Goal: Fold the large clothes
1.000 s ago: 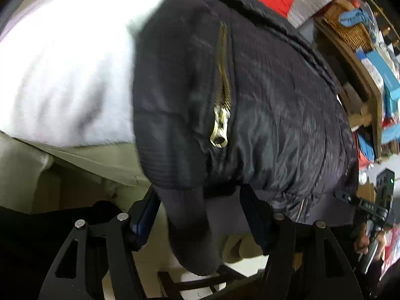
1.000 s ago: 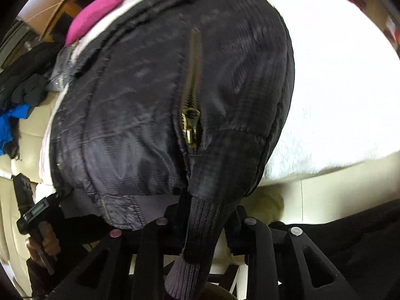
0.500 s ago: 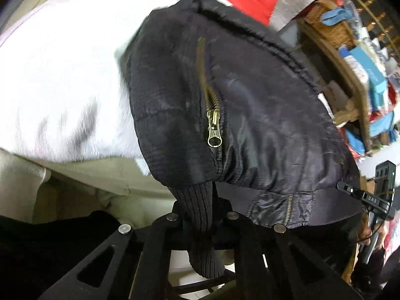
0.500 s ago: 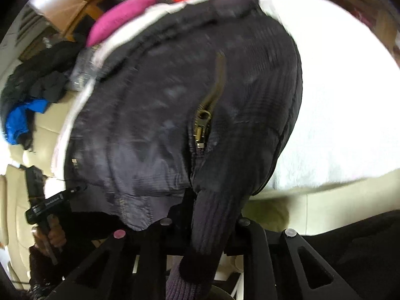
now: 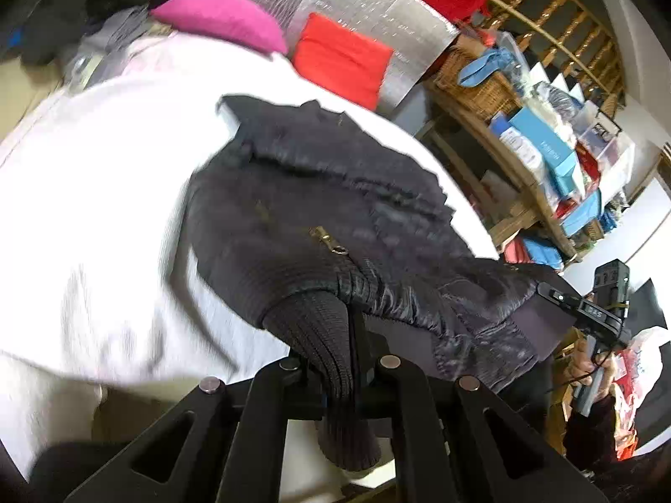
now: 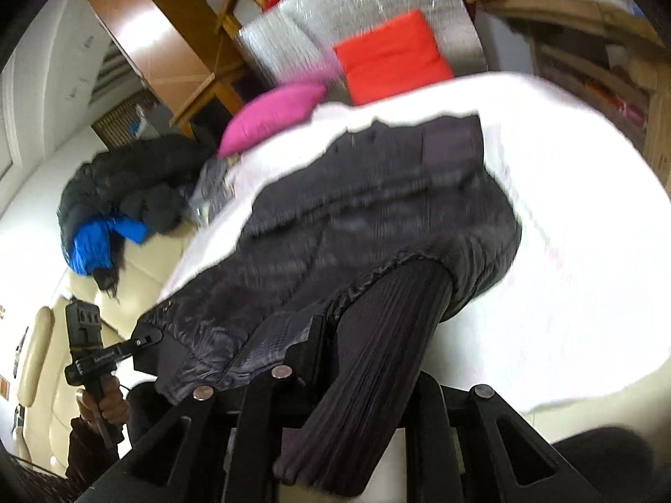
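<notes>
1. The left tool (image 5: pixel 342 371) points down at a slant over the white surface (image 5: pixel 105 193). Its jaws are pinched shut on one ribbed cuff (image 5: pixel 323 335) of the black jacket (image 5: pixel 318 209); the cuff's end hangs below the jaws.
2. The right tool (image 6: pixel 335 360) slants down likewise, its jaws closed on the other ribbed cuff (image 6: pixel 377 356), which droops past the linkage towards the camera. Its jaws have just been closing, with that cuff between them.
3. From the left wrist view the right tool shows at the far right edge, gripped by a hand (image 5: pixel 587 360), its tip at the jacket's hem. From the right wrist view the left tool shows at the lower left, held by the other hand (image 6: pixel 102 402), its tip likewise at the hem.
4. The jacket lies spread on the surface, its near edge bunched and raised off it where the two tools hold the cuffs. One brass zip pull (image 5: pixel 331 243) shows on the sleeve in the left view; the picture is blurred there.
5. Counts: one jacket, two cuffs, two tools, two hands.
6. Beyond the surface: one pink cushion (image 5: pixel 222 16), one red cushion (image 5: pixel 344 58), one silver quilted sheet (image 5: pixel 369 4) behind them.
7. A heap of dark clothes with one blue piece (image 6: pixel 96 239) lies on a cream sofa to the left in the right view.
8. A wooden shelf (image 5: pixel 516 159) with boxes and baskets stands at the right in the left view; their number cannot be told.
</notes>
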The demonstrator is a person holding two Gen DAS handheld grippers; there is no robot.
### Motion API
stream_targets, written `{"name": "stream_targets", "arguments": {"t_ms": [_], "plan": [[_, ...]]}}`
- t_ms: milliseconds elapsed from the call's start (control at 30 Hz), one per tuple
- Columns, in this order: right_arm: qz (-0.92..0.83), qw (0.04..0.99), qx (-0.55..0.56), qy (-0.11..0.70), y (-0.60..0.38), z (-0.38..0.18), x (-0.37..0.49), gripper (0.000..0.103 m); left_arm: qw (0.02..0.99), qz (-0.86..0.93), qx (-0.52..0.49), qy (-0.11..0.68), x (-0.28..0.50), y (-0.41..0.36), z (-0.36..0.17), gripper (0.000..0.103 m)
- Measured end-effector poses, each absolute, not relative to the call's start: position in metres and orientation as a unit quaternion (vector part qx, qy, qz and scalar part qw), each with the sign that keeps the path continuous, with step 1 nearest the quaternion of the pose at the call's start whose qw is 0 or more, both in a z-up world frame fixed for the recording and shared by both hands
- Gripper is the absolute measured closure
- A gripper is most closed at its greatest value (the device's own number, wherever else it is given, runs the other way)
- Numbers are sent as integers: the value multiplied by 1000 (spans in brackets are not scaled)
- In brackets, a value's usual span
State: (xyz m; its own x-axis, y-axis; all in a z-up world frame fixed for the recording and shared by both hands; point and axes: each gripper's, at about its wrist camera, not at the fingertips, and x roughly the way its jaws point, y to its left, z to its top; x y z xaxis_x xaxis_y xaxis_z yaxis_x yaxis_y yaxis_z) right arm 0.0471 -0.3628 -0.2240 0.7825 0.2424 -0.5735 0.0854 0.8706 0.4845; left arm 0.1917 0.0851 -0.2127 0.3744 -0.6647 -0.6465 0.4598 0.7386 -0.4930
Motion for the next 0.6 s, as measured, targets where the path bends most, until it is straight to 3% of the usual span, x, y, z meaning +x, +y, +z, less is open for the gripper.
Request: {"name": "stream_targets", "arguments": {"t_ms": [267,600], "plan": [[16,931,243,272,-386,-163,120,88,836,-351,-116,405,272,61,-151,94],[-25,943,254,212,-433,-110,290,90,857,-309,-125,393,455,-3,-117,94]]}}
